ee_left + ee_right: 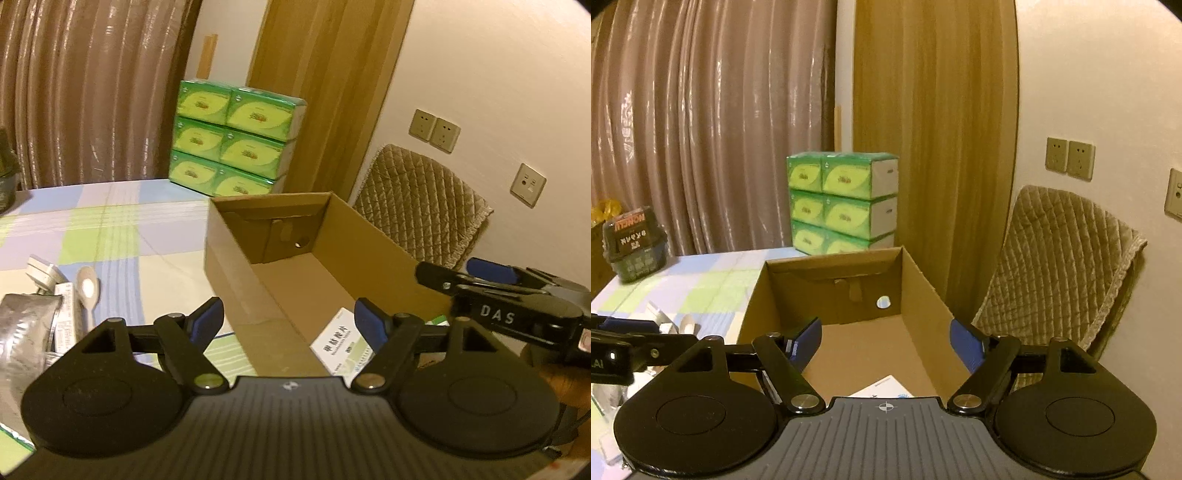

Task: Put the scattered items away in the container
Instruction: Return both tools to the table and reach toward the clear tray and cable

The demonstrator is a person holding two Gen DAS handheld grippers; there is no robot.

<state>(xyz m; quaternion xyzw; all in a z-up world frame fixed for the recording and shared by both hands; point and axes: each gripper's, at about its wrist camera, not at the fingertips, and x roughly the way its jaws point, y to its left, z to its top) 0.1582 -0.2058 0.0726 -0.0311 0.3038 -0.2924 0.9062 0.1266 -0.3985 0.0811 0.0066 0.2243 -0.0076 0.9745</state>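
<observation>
The open cardboard box (236, 266) stands on the counter (110, 229), which wears a checked cloth of blue, green and white, and a white medicine carton (338, 341) with green print lies flat on the box floor at its near end — in the right wrist view only a corner of it (882, 387) shows above the camera housing. The right gripper (886, 343) hangs over the near end of the box with its blue-padded jaws wide apart and nothing between them. The left gripper (288, 321) is also spread wide and empty, straddling the near left wall of the box, one finger outside it and the other over the carton. Left of the box, still out on the cloth, lie a spoon (88, 291), a crinkled silver foil pack (26, 325) and a small printed box (66, 317) just beside it. Farther back, a stack of green tissue packs (236, 140) sits at the far corner of the counter, and a chair with a quilted cover (424, 206) stands to the right against the wall — a dark jar (633, 243) rests at the far left edge of the counter
</observation>
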